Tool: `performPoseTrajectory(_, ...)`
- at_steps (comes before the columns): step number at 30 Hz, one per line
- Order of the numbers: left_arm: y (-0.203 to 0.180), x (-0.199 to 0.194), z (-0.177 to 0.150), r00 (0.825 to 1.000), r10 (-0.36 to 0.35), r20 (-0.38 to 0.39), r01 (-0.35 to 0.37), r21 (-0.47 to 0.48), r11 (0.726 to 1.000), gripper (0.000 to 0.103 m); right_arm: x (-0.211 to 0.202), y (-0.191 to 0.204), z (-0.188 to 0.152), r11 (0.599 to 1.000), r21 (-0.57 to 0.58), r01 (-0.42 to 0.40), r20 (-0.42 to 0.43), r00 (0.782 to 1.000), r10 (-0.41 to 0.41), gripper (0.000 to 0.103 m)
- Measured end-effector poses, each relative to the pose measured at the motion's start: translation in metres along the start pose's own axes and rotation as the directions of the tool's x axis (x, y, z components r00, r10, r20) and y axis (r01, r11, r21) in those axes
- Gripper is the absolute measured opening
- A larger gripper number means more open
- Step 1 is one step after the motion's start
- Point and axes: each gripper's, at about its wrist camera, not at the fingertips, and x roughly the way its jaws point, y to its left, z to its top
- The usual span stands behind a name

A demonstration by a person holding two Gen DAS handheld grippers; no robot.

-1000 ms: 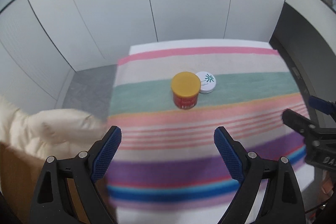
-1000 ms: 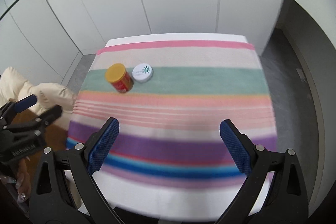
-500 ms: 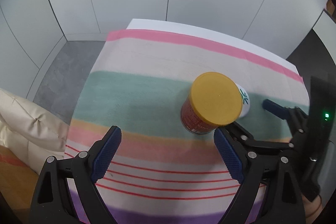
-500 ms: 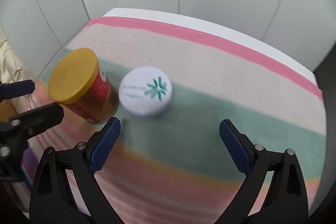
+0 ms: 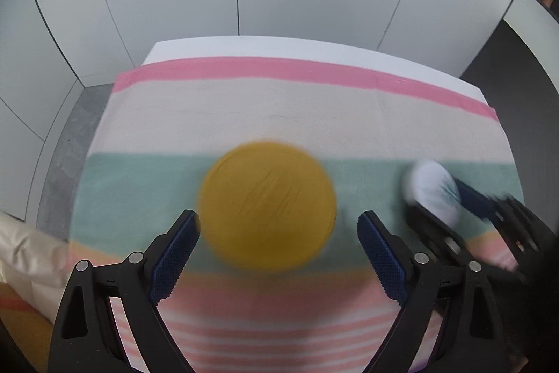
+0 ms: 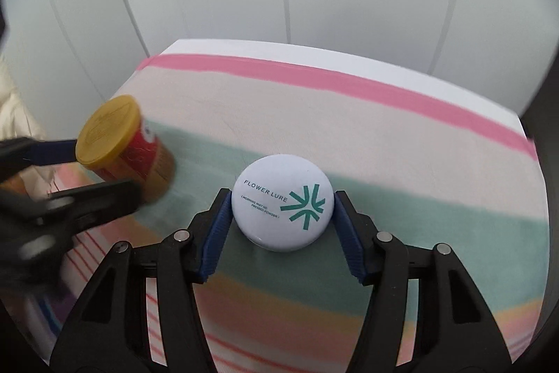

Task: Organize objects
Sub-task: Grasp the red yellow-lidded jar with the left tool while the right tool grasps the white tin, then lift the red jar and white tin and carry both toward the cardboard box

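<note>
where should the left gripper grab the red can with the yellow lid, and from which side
Grip the red can on its round side wall just below the yellow lid, coming down from above with one pad on each side. It stands upright, and the left gripper, whose jaws have just been closing, already straddles it.

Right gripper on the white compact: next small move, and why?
Probably a short straight lift. The right gripper has just been closing, and its blue pads now sit against both sides of the white compact, which lies on the striped cloth. The yellow-lidded can stands apart to its left between the left gripper's fingers, so straight up looks clear.
</note>
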Motion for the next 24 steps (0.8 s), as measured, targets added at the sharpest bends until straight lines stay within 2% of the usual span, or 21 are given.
performPoseTrajectory(2,-0.001,0.005,0.006,0.998,0.045,0.033,-0.045,-0.019,0.999,0.055,-0.008,-0.007,-0.002,1.000,0.008,0.018,-0.009,1.000,-0.018,0.060)
performPoseTrajectory(6,-0.005,-0.005,0.009,0.996,0.048,0.076,-0.047,-0.015,0.999,0.054,-0.024,-0.014,-0.001,0.999,0.018,0.036,-0.016,0.999,-0.036,0.060)
performPoseTrajectory(11,-0.015,-0.036,0.006,0.989,0.104,0.109,-0.113,0.077,0.991,0.054,-0.041,-0.014,0.008,0.998,0.033,0.053,-0.027,0.998,-0.052,0.060)
performPoseTrajectory(15,-0.008,-0.067,0.012,0.990,0.089,0.107,-0.094,0.045,0.995,0.054,-0.063,-0.007,0.018,0.996,0.036,0.079,-0.021,0.997,-0.079,0.060)
performPoseTrajectory(19,0.000,-0.115,0.020,0.987,0.095,0.133,-0.095,-0.007,0.995,0.054,-0.099,0.000,0.035,0.995,0.046,0.092,-0.014,0.996,-0.092,0.060)
performPoseTrajectory(24,0.005,-0.186,0.031,0.966,0.142,0.216,-0.143,-0.009,0.990,0.054,-0.147,0.022,0.067,0.991,0.043,0.125,0.010,0.992,-0.126,0.060)
